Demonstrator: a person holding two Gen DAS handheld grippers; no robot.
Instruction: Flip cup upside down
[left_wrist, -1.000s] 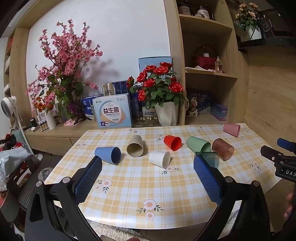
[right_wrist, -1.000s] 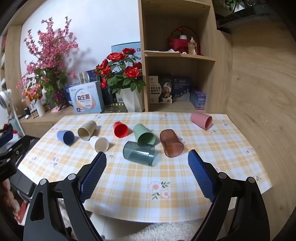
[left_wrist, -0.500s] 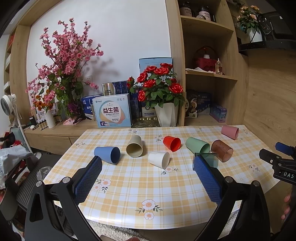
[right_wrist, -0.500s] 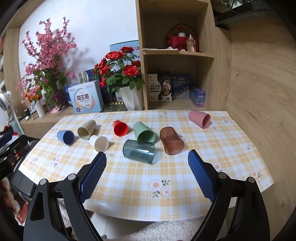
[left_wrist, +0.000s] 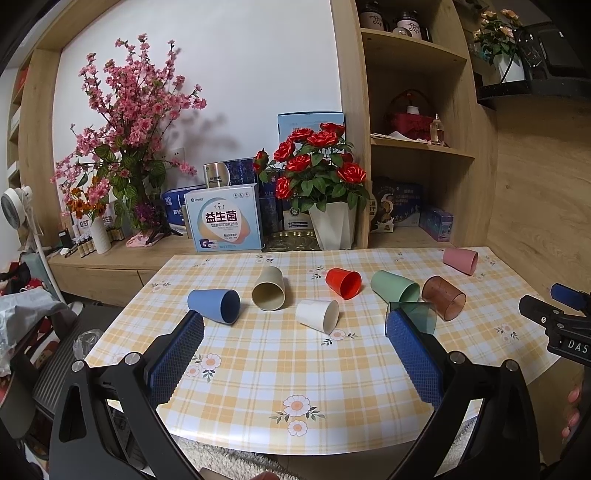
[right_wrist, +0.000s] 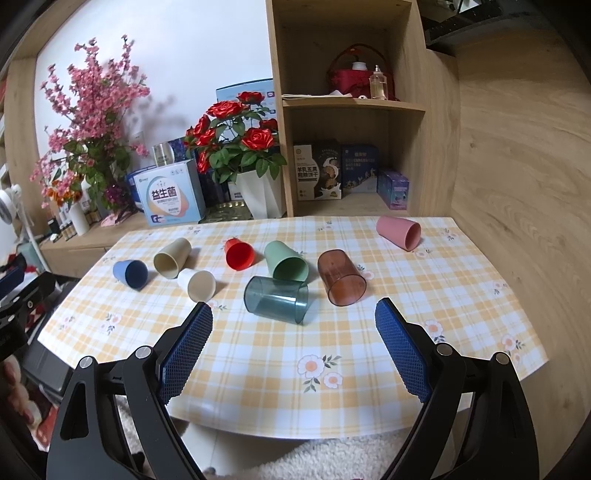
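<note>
Several cups lie on their sides on the checked table (right_wrist: 369, 350): blue (right_wrist: 130, 273), beige (right_wrist: 172, 257), white (right_wrist: 196, 283), red (right_wrist: 239, 254), green (right_wrist: 286, 259), clear teal (right_wrist: 276, 300), clear brown (right_wrist: 341, 277) and pink (right_wrist: 399, 232). The left wrist view shows them too: blue (left_wrist: 214, 305), beige (left_wrist: 269, 288), white (left_wrist: 317, 315), red (left_wrist: 343, 283). My right gripper (right_wrist: 293, 319) is open and empty, just short of the teal cup. My left gripper (left_wrist: 293, 326) is open and empty, near the white cup.
Behind the table stand a rose pot (right_wrist: 258, 195), a blue-white box (right_wrist: 170, 199), a pink blossom vase (left_wrist: 99, 236) and a wooden shelf unit (right_wrist: 351, 110). A wooden wall (right_wrist: 517, 184) bounds the right side. The right gripper's body (left_wrist: 565, 325) shows at right.
Both grippers have drawn back and risen slightly from the table; the cups look a little farther and higher in view. No cup has moved.
</note>
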